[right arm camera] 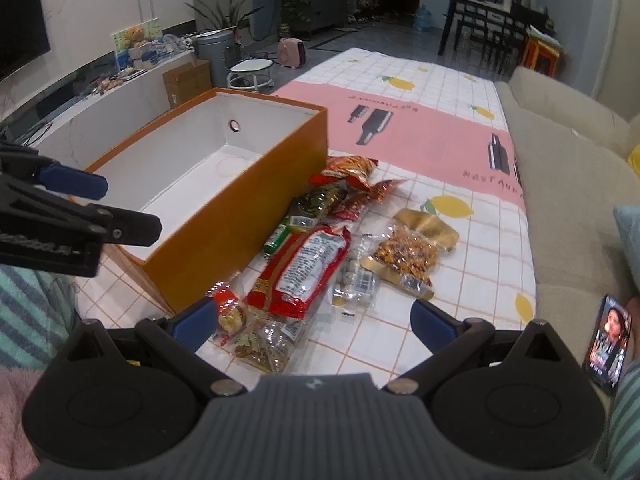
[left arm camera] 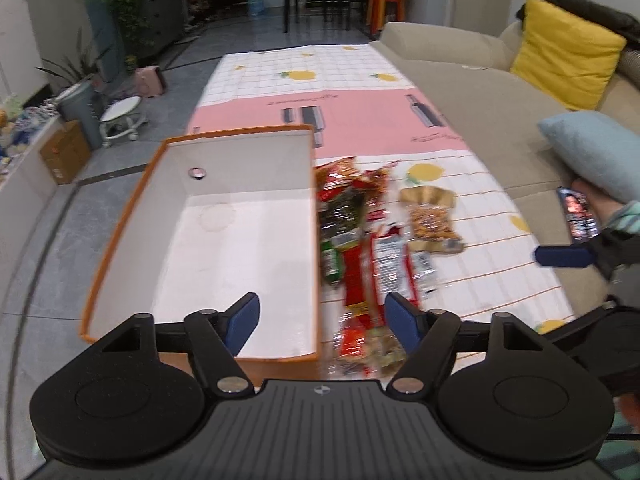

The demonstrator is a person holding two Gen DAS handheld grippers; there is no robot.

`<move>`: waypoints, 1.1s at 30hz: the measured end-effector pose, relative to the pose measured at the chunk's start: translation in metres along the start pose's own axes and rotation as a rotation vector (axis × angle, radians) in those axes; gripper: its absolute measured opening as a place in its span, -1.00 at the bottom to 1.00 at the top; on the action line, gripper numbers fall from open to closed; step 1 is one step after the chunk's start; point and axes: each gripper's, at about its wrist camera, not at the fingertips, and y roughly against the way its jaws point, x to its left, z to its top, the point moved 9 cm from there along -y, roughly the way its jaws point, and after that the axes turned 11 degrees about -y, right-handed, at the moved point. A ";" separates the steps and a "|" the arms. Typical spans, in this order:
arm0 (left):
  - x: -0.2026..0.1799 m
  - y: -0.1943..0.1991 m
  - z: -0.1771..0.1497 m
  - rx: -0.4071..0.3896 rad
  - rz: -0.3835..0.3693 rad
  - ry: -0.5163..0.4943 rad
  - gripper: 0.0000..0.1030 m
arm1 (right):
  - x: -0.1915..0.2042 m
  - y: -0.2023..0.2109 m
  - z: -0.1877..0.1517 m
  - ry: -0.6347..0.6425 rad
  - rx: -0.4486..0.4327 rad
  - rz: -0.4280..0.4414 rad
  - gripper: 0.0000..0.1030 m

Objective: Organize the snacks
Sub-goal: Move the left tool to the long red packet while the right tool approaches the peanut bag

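Right wrist view: snack packets [right arm camera: 316, 256] heaped on the bench beside the empty orange box [right arm camera: 224, 216]; both grippers, left [left arm camera: 320, 320] and right [right arm camera: 314, 322], jaws wide, empty, poised to load.

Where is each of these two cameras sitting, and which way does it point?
Left wrist: rides the left gripper, looking along the table into the empty orange box; right gripper's blue pad at the edge.
Right wrist: rides the right gripper, facing the snack packets beside the box; left gripper at left.
Shared: box, packets, lemon-print tablecloth, sofa.
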 end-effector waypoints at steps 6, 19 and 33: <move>-0.021 -0.014 0.013 0.011 -0.117 -0.016 0.24 | -0.019 -0.016 -0.005 -0.032 0.034 -0.033 0.70; -0.056 -0.091 0.034 0.207 -0.153 -0.013 0.38 | -0.058 -0.061 0.005 0.031 0.073 -0.084 0.48; -0.060 -0.162 0.031 0.381 -0.074 -0.035 0.40 | -0.075 -0.121 0.019 0.186 0.039 -0.034 0.60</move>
